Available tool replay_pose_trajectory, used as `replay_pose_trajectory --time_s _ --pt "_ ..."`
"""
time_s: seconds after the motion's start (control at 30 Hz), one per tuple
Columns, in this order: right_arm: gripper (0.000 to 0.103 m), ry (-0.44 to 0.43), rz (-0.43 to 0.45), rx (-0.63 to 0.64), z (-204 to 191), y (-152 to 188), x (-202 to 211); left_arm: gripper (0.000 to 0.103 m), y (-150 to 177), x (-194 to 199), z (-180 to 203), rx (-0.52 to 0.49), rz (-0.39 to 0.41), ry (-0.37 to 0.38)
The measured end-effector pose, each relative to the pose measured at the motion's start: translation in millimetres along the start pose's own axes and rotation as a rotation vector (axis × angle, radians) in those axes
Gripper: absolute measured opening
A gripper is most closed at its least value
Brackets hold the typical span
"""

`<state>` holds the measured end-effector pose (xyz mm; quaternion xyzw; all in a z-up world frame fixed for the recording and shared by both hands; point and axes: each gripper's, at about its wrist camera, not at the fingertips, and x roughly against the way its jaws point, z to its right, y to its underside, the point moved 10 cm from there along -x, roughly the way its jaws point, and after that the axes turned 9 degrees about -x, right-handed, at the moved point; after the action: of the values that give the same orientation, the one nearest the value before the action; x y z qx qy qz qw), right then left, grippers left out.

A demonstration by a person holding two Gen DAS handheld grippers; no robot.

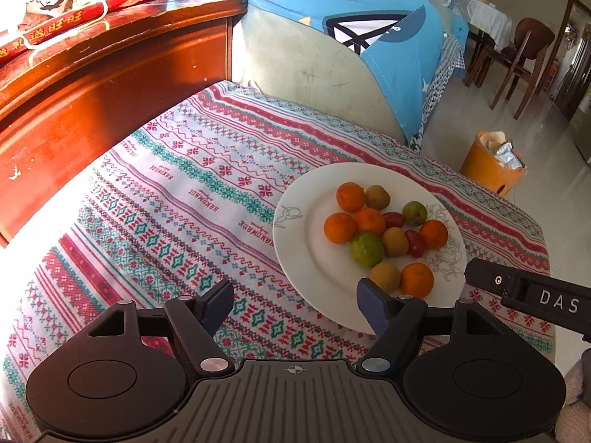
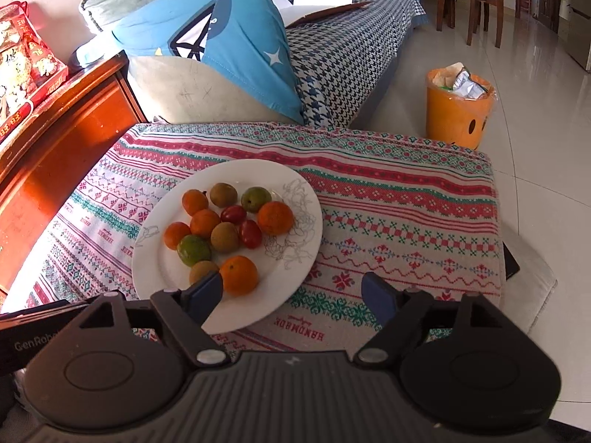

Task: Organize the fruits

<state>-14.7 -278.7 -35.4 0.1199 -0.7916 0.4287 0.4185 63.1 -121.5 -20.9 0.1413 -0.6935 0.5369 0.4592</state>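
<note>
A white plate (image 1: 303, 258) (image 2: 155, 269) lies on a patterned tablecloth (image 1: 166, 192) (image 2: 388, 221). It holds several small fruits: oranges (image 1: 416, 280) (image 2: 239, 275), a green citrus (image 1: 366, 249) (image 2: 194, 250), brownish round fruits (image 1: 394, 241) (image 2: 224, 236) and red cherry tomatoes (image 1: 415, 243) (image 2: 250, 233). My left gripper (image 1: 295, 304) is open and empty, low over the cloth at the plate's near left edge. My right gripper (image 2: 293, 295) is open and empty over the plate's near right edge. The right gripper's body (image 1: 532, 293) shows in the left wrist view.
A red-brown wooden cabinet (image 1: 92, 85) (image 2: 44, 140) with red snack boxes (image 1: 66, 3) stands left of the table. A sofa with a blue cushion (image 1: 369, 33) (image 2: 221, 44) is behind. An orange bin (image 1: 491, 170) (image 2: 458, 110) stands on the tiled floor to the right.
</note>
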Motion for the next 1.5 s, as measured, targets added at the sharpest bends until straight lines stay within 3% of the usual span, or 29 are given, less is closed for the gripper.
replay_pose_trajectory --time_s 0.57,1.5 --pt "0.093 0.077 -0.044 0.034 -6.9 6.5 -15.2 0.079 12.8 -10.1 -12.4 -0.027 -0.108 -0.12" --pt "0.095 0.133 -0.082 0.073 -10.1 16.4 -26.3 0.087 15.1 -21.5 -21.8 -0.038 -0.167 -0.159"
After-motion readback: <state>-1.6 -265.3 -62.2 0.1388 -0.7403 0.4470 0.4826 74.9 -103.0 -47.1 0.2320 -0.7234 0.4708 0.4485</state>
